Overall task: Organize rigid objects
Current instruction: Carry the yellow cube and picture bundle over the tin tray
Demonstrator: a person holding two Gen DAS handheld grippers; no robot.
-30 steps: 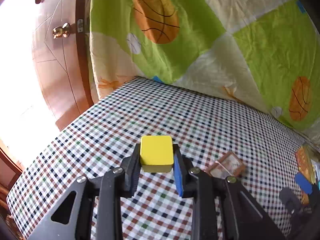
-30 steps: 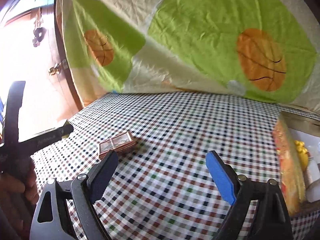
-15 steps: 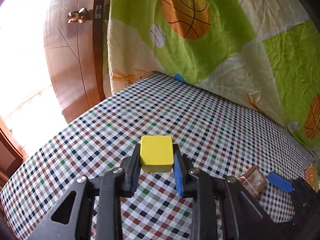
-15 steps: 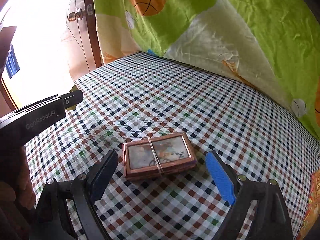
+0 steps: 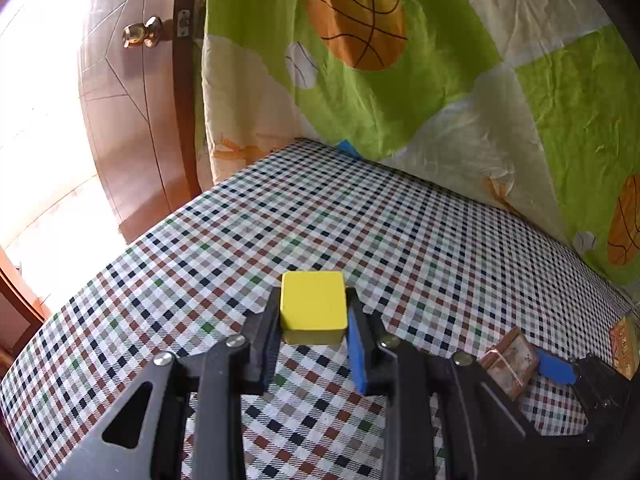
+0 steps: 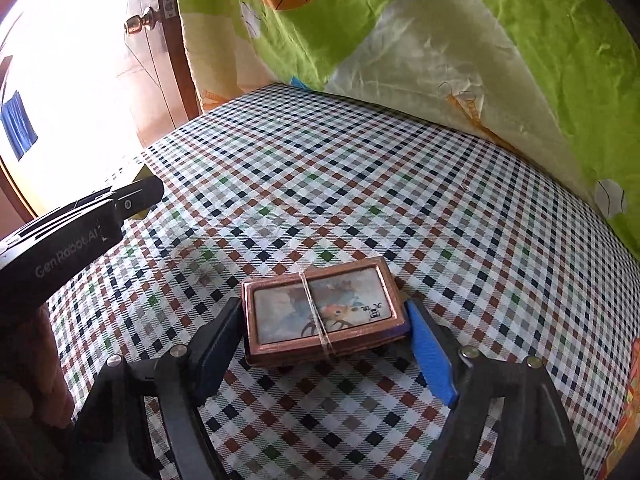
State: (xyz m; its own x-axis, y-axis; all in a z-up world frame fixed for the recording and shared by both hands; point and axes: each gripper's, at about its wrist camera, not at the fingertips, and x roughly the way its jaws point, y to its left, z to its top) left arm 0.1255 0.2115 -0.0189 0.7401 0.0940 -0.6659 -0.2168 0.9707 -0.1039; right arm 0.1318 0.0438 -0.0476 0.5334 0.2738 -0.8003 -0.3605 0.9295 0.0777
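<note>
Two grippers, two task things: counted below from the biggest thing down.
Quilt [image 5: 400, 92]: one, green and cream, filling the upper right of both views; three basketball prints show in the left wrist view, one in the right.
Checked cloth [image 5: 360, 232]: one, covering the flat surface across the middle and bottom of both views.
Door [image 5: 132, 128]: one, brown wood, upper left, with one brass knob [image 5: 142, 32].
Left gripper [image 5: 313, 332]: one, bottom centre of its own view, jaws clamped on the yellow block; in the right wrist view its black body enters from the left edge.
Right gripper [image 6: 324, 338]: one, bottom centre of its own view, jaws closing with the card stack between them; the left pad is at the stack's end, the blue right pad just beside the other end, contact not clear.
Card stack [image 6: 322, 310]: one, copper-framed cards, one rubber band around the middle, lying flat on the cloth, lower centre; lower right in the left wrist view.
Yellow block [image 5: 313, 306]: one, rounded corners, between the left pads, centre-bottom.
</note>
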